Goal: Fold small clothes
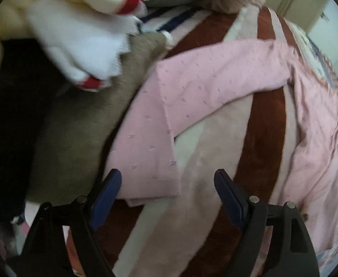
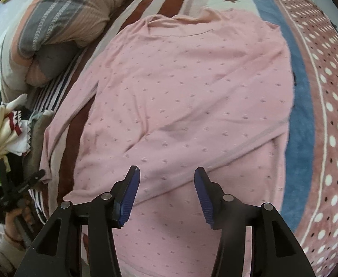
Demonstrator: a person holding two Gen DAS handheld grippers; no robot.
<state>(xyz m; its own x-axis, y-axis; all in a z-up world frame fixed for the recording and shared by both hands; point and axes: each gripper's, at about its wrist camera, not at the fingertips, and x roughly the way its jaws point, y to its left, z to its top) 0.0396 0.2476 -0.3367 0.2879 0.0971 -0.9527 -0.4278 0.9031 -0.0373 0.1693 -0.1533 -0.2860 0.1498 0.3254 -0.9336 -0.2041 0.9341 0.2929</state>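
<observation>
A pink long-sleeved top with small embossed dots (image 2: pixel 187 97) lies spread flat on the bed blanket. My right gripper (image 2: pixel 167 173) is open and empty, just above the top's near hem. In the left wrist view the top's sleeve (image 1: pixel 192 97) stretches across the striped blanket. My left gripper (image 1: pixel 167 175) is open and empty, its fingers on either side of the sleeve's cuff end (image 1: pixel 155 175), slightly above it. The left gripper also shows in the right wrist view (image 2: pixel 34 177), at the far left by the sleeve end.
A pile of other clothes, cream, white-and-red and brown (image 1: pixel 81 53), sits left of the sleeve. A plaid pillow (image 2: pixel 65 16) lies at the top left. The blanket has maroon stripes (image 1: pixel 268 124), a blue band (image 2: pixel 300 106) and a polka-dot border (image 2: pixel 330 120).
</observation>
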